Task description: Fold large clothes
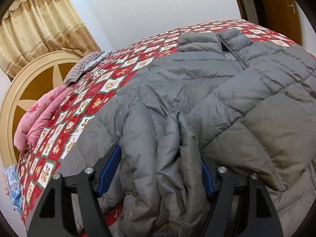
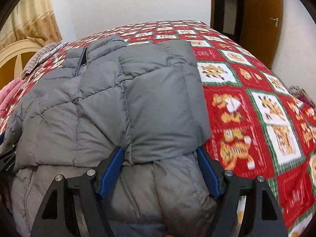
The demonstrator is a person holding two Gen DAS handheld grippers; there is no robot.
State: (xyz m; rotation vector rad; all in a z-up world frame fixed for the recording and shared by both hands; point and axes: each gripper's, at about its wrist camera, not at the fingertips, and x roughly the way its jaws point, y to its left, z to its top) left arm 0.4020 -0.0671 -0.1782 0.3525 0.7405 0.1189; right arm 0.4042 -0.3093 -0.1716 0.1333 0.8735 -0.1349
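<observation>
A large grey quilted down jacket lies on the bed, collar at the far end, its sides folded inward. In the left wrist view my left gripper has its blue-padded fingers on either side of a bunched thick fold at the jacket's near hem. In the right wrist view the jacket fills the left half, and my right gripper has its fingers closed around a thick folded part of the near hem. Part of the left gripper shows at the left edge.
The bed carries a red patterned quilt. A pink folded blanket and a striped pillow lie by the round headboard. Curtains hang behind. A brown door stands at the far right.
</observation>
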